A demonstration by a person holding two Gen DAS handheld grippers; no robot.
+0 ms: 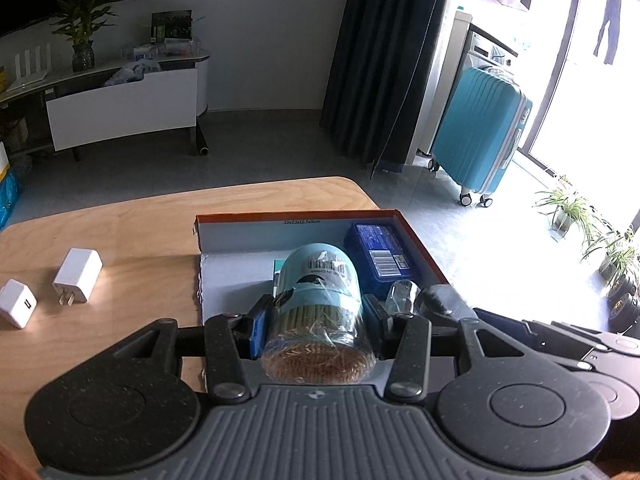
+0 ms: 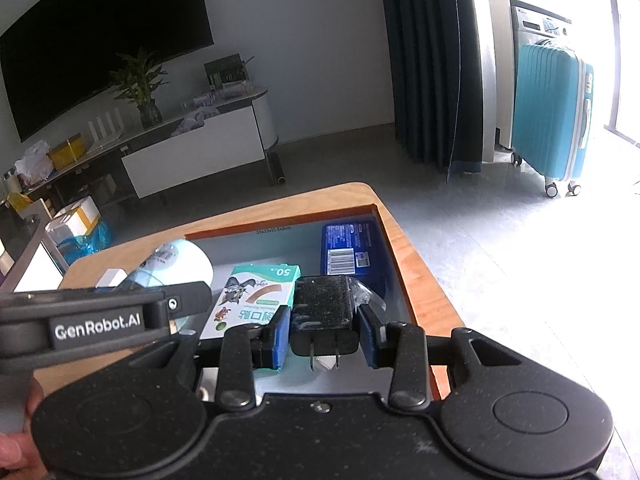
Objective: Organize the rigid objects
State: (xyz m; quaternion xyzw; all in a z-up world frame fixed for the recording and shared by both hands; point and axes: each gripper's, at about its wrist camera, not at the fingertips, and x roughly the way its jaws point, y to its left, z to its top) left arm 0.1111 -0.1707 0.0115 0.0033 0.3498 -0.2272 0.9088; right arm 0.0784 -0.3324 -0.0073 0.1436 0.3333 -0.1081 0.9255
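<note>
Wooden table [image 1: 120,224], light grain, rounded corners. On its R side sits an open cardboard box [image 1: 420,240], orange outside, white inside, long side running away from the cams. Inside the box, far R corner: blue flat pack [image 1: 378,256] w/ barcode label up. Near it a green-white carton [image 2: 256,300] lying flat, cartoon print, "50" on it. L gripper [image 1: 316,316] over the box, fingers clamped on a toothpick jar [image 1: 320,304] held sideways, pale-blue cap pointing away, clear end w/ toothpick tips toward cam. R gripper [image 2: 322,320] also over the box, just R of the left one, blue pads pressed on a black plug adapter [image 2: 324,312], prongs toward cam. Outside the box on table's L side: two white chargers, larger [image 1: 78,276] and smaller [image 1: 18,306], near each other, not touching.
</note>
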